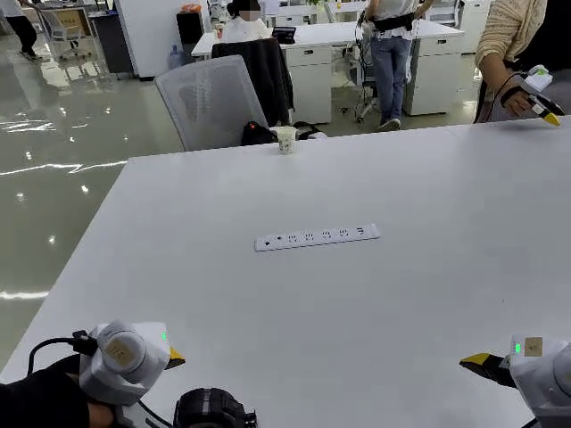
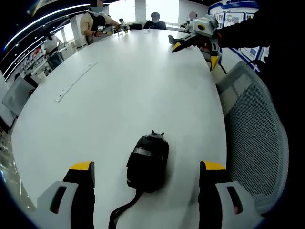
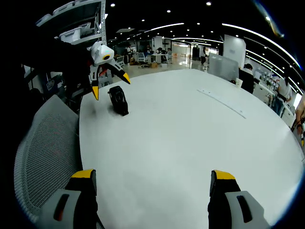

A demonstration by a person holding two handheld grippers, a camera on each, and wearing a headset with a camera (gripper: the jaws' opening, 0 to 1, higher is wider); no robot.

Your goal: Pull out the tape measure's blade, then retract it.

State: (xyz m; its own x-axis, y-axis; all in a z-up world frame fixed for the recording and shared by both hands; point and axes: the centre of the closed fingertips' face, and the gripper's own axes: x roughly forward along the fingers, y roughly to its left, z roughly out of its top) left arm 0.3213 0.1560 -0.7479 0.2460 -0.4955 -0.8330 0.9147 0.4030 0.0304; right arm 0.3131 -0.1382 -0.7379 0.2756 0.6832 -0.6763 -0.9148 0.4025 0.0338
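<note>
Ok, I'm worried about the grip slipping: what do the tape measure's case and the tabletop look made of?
Tape measure: black case, probably plastic or rubber-clad, by its dull moulded look with faint sheen. Table: smooth white top, likely laminate, semi-matt, with soft light reflections.

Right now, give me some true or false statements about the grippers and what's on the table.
The tape measure lies on the table before the open left gripper. True.
The right gripper holds the tape measure. False: it is open and empty.
A power strip lies mid-table. True.
A cup touches the power strip. False: the cup stands apart, at the far edge.
</note>
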